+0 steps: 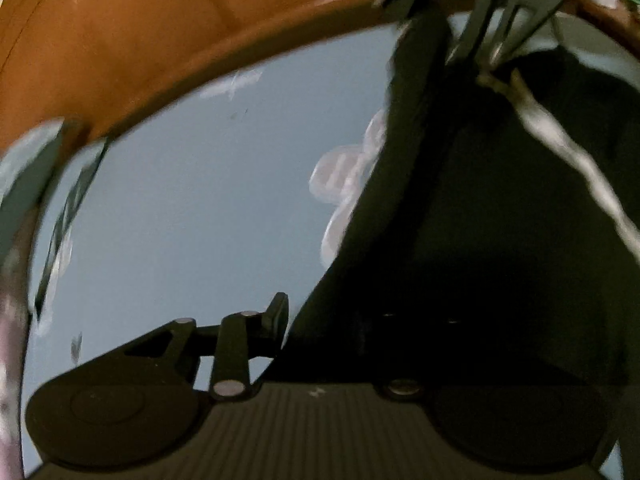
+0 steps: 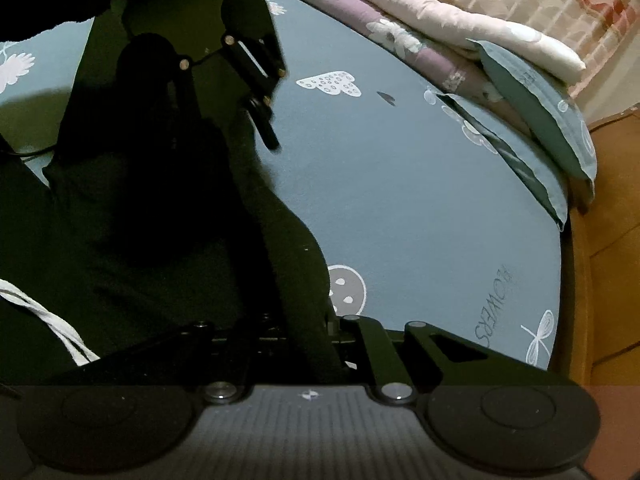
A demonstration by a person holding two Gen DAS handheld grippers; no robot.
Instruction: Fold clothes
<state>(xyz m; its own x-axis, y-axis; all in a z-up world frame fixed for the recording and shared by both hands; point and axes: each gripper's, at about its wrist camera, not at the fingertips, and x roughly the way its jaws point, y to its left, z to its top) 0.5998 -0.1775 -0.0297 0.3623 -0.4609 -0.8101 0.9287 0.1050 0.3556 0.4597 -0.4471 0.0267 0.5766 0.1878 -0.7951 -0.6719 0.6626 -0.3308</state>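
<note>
A dark garment (image 1: 500, 220) with a white drawstring (image 1: 560, 132) lies on the blue printed bed sheet (image 1: 200, 200). My left gripper (image 1: 316, 316) is open at the garment's edge. Its left finger (image 1: 277, 314) stands bare over the sheet, and cloth hides the right one. At the top of the left wrist view, my right gripper (image 1: 494, 62) pinches the cloth where the drawstring starts. In the right wrist view, the right gripper (image 2: 316, 332) is shut with the garment (image 2: 160, 220) running between its fingers. The left gripper's finger (image 2: 267, 126) shows beyond it.
A folded floral quilt (image 2: 440, 28) and two blue pillows (image 2: 540, 112) lie along the far side of the bed. An orange wooden surface (image 2: 616, 240) borders the mattress on the right, also seen as an orange wooden surface (image 1: 140, 32) past the sheet's edge.
</note>
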